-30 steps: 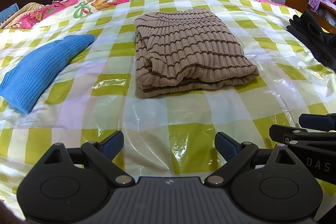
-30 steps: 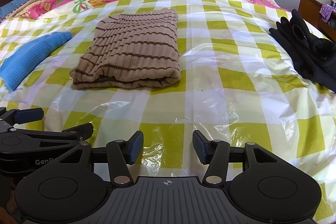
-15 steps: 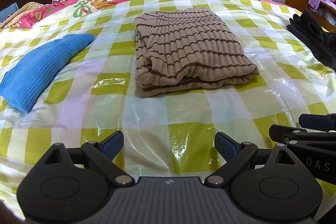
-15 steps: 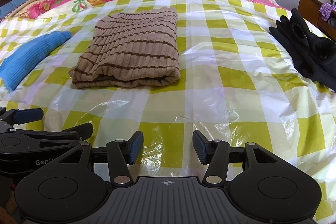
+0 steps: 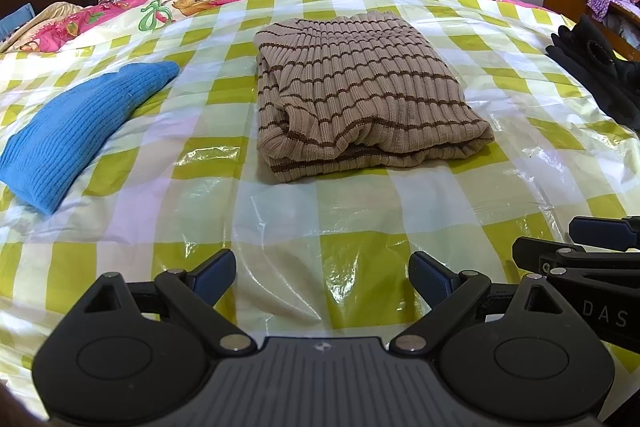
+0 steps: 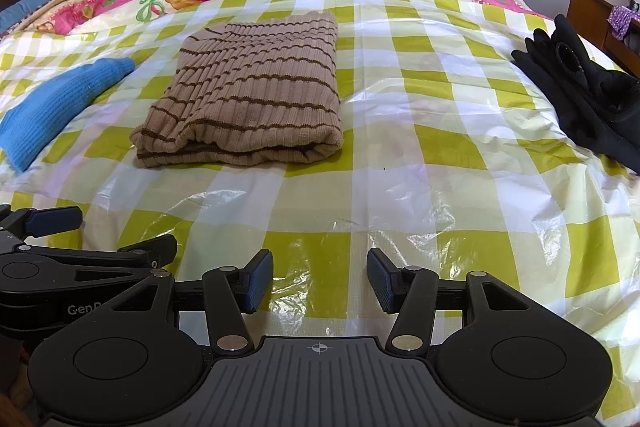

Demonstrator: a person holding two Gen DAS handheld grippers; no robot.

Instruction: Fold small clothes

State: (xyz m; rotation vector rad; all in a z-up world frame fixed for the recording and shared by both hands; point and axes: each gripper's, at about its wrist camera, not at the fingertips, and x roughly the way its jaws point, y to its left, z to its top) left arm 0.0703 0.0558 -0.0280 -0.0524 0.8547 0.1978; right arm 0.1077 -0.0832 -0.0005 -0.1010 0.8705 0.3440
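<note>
Folded striped sweater on the checked bed cover, both grippers low at the near edge.

Left of the striped sweater lies a blue knit garment, well apart from it; right of the sweater, near the bed's edge, a black garment. The left gripper sits near of the sweater, fingers spread wide and empty; the right gripper, near and right of the sweater, is likewise parted, holding nothing.
</note>
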